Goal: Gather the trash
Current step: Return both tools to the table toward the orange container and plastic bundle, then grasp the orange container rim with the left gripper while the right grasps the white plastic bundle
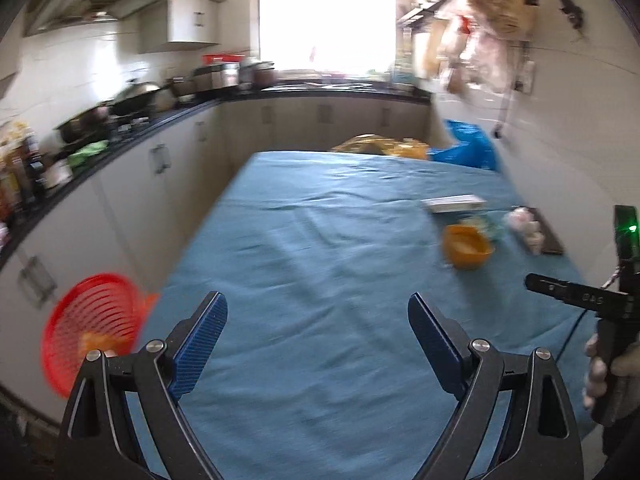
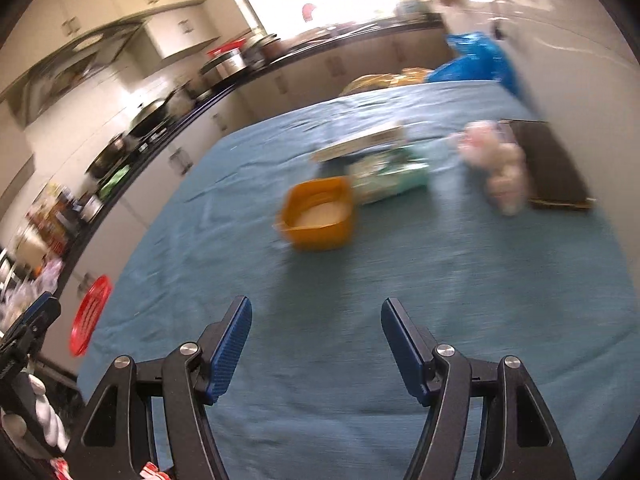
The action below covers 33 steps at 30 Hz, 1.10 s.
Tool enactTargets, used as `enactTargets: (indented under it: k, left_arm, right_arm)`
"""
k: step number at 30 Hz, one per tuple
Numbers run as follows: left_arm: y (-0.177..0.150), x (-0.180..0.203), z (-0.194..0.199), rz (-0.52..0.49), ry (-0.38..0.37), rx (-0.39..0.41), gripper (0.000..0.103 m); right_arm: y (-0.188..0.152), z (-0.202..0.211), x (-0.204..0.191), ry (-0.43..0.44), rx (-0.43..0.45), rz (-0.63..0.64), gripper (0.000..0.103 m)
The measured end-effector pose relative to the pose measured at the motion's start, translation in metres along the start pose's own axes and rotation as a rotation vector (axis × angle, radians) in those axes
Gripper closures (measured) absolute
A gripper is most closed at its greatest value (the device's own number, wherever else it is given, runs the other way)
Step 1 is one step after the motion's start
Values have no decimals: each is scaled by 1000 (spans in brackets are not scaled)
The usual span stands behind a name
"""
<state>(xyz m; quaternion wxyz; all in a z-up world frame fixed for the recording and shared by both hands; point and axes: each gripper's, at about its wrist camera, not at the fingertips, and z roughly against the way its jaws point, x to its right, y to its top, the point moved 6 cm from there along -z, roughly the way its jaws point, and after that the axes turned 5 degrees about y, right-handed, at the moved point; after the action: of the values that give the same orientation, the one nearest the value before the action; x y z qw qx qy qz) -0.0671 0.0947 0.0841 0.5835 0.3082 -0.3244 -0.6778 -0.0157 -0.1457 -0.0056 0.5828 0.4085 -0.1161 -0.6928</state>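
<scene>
A table with a blue cloth (image 1: pixel 320 240) (image 2: pixel 360 280) carries an orange plastic tub (image 1: pixel 466 246) (image 2: pixel 318 214), a flat white box (image 1: pixel 454 203) (image 2: pixel 360 144), a green-and-white packet (image 2: pixel 390 176) and crumpled pale pink wrapping (image 1: pixel 526 226) (image 2: pixel 496 164). My left gripper (image 1: pixel 318 340) is open and empty above the near cloth. My right gripper (image 2: pixel 316 344) is open and empty, short of the tub; its body shows at the right edge of the left wrist view (image 1: pixel 592 304). A red slatted basket (image 1: pixel 94 326) (image 2: pixel 90 320) sits off the table's left side.
A dark board (image 2: pixel 550 164) lies at the table's right edge by the wall. A blue bag (image 1: pixel 468 144) (image 2: pixel 476 62) and yellow bags (image 1: pixel 380 145) lie beyond the far end. A counter with pots and bottles (image 1: pixel 120 120) runs along the left.
</scene>
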Motion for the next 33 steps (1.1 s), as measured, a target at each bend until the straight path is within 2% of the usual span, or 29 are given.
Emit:
enactTargets:
  k: [3,8,15,18,20,22,27,30,31,32,33]
  left_arm:
    - [10,34,-22,-48,-73,-15,12]
    - [24,88,-70,-44,-163,-101,12]
    - [32,141,-134,-133,-149,-216,12]
    - [30,156,-165,-126,-174,-291,13]
    - [28,160,-177,-119,-187,-322,21]
    - [26,162,-188,-108,-206,-356,36]
    - [25,170,-212,-76,-246,-415,38]
    - [26,175,-214,-86,-252,-402,38]
    - [27,178,-215,-90,-261,-403,40]
    - [25,179,-213,-102,-263,-399,49]
    - [25,180,-212,-119,-245,-395,82]
  right_arm:
    - [7,8,23,-27,20,-36,31]
    - [25,10,40,-42,51,-58,31]
    - [48,8,62,-123,76,-24,31]
    - [66,7,66,-174,85,34,31]
    - [80,2,66,-214,80,100,31]
    - [93,-6,66,-264,72,175,31]
    - [111,-36,75,-350,11,291,31]
    - [113,-55,81,-381,-30,311,32]
    - [112,-61,83,-397,-47,321,32]
    - [111,-66,85,-412,-59,326,32]
    - [111,-70,86,-433,-65,333,32]
